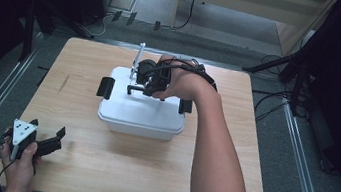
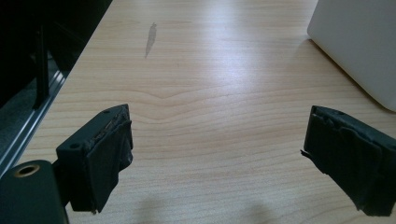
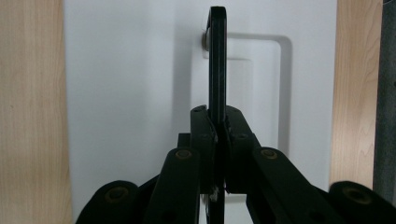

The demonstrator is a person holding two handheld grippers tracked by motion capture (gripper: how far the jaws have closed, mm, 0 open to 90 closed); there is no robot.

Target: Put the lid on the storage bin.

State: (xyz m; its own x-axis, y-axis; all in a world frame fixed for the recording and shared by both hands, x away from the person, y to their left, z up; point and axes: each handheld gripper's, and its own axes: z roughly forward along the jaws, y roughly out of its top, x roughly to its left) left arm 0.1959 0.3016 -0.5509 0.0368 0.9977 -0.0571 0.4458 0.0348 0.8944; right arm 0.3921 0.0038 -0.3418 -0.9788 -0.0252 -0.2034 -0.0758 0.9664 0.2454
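High view: white lidded box (image 1: 142, 107) sits mid-table (image 1: 96, 176), black latches on its left and right ends. Right gripper (image 1: 147, 86) is over the box lid, pinching the black carry handle (image 1: 135, 89) that stands up off the lid. Left gripper (image 1: 54, 139) rests near the table's front-left corner, well apart from the box, jaws spread with nothing in them. Left gripper view: both pads (image 2: 105, 154) wide apart over bare wood, box wall (image 2: 359, 42) at upper right, not touching. Right gripper view: jaws clamped tight on the thin black handle (image 3: 217, 60), edge-on and upright above the white lid (image 3: 126, 93); handle's pivot end meets the lid recess beyond the jaws.
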